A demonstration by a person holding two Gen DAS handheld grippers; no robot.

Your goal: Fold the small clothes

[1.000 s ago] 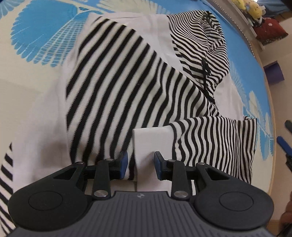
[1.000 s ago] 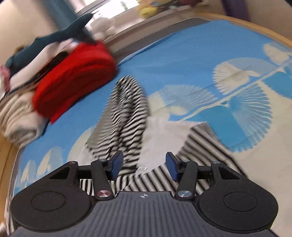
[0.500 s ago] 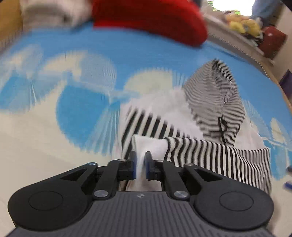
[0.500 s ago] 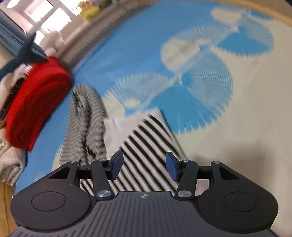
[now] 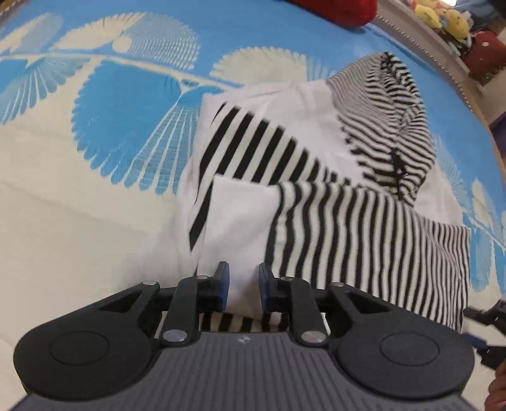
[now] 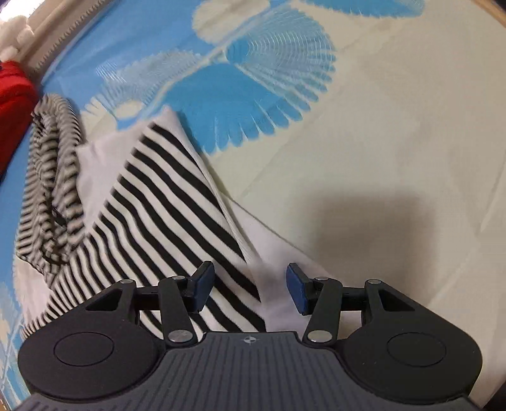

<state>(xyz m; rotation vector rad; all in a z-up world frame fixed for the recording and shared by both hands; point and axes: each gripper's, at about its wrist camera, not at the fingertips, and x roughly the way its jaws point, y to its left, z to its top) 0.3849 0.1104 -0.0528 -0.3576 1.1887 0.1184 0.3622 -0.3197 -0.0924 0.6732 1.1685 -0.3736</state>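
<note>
Striped garment (image 5: 332, 221) lies under both tongs, left tongs (image 5: 243, 286) opening.

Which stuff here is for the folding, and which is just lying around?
For the folding: striped top, left gripper with its white cuff between opening jaws, right gripper open over it.
Lying around: red bundle, plush toys, patterned sheet.

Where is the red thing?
The folded red fabric sits at the left wrist view's top edge, on the blue patterned sheet beyond the striped hoodie.
</note>
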